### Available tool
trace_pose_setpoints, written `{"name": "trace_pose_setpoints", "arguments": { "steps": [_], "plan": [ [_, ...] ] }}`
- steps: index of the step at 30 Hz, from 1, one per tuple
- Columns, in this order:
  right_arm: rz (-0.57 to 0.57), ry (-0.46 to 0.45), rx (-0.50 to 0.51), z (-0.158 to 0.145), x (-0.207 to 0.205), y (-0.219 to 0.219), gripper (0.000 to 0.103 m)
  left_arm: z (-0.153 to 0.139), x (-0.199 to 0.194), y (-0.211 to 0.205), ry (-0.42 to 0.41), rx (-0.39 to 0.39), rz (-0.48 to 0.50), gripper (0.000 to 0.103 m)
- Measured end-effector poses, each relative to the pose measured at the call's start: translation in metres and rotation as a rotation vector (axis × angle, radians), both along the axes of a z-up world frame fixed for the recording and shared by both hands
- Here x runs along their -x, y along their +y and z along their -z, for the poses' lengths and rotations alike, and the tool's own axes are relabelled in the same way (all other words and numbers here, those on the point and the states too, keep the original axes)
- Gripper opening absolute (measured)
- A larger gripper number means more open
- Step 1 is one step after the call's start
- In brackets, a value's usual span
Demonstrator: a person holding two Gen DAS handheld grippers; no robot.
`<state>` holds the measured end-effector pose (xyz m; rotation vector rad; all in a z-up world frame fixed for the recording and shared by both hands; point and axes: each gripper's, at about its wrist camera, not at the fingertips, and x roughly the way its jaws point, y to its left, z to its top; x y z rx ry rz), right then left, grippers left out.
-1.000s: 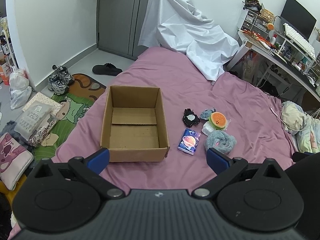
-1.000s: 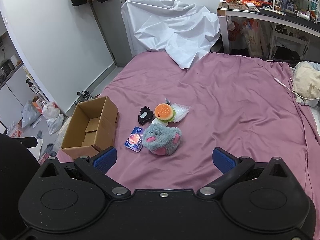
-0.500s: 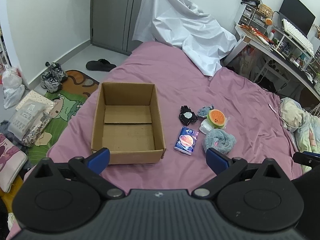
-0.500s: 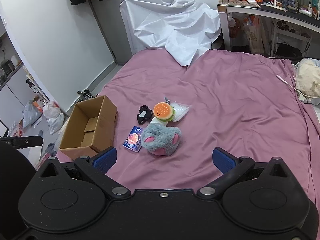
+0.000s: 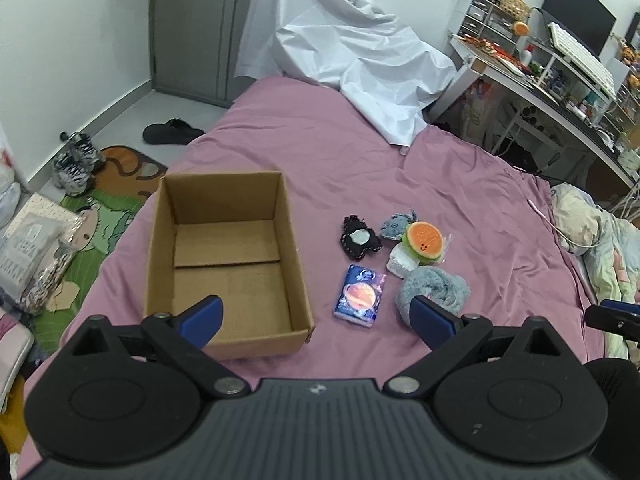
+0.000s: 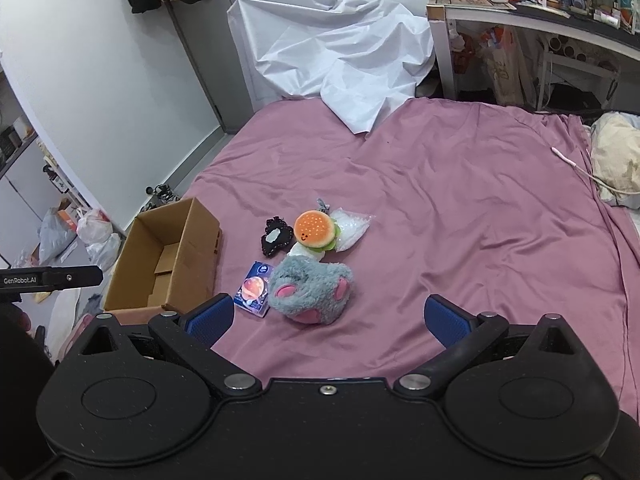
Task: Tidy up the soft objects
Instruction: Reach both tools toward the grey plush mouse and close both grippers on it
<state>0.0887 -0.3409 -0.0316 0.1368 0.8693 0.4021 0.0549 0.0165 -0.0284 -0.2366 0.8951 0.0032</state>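
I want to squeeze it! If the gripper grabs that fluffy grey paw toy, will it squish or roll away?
The grey paw plush looks thick and furry, so it would probably squish between the jaws rather than slip. It sits slumped on the sheet, so rolling seems unlikely. It is probably light.

White sheet (image 5: 360, 60), desk (image 5: 560, 92), sneakers (image 5: 76, 162).

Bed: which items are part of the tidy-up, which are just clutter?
Job:
cardboard box
grey plush slipper
burger toy
black lace piece
small grey plush
tissue pack
clear bag

Lying about:
white sheet
sneakers
slipper on floor
desk
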Motion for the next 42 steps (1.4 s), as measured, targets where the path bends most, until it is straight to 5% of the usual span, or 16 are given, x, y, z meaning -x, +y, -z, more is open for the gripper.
{"name": "trace_pose_setpoints", "arguments": {
  "steps": [8, 22, 42],
  "plan": [
    [0.034, 0.038, -0.021, 0.017, -0.016, 0.001, 0.092, 0.015, -0.025, -0.006, 0.003, 0.033, 0.065, 0.092],
    [0.115, 0.147, -0.066, 0.053, -0.044, 0.005, 0.073, 0.048, -0.077, -0.043, 0.053, 0.026, 0.32, 0.086],
    [0.173, 0.263, -0.149, 0.094, -0.083, 0.012, 0.059, 0.106, -0.142, -0.086, 0.151, 0.057, 0.41, 0.061]
  ]
}}
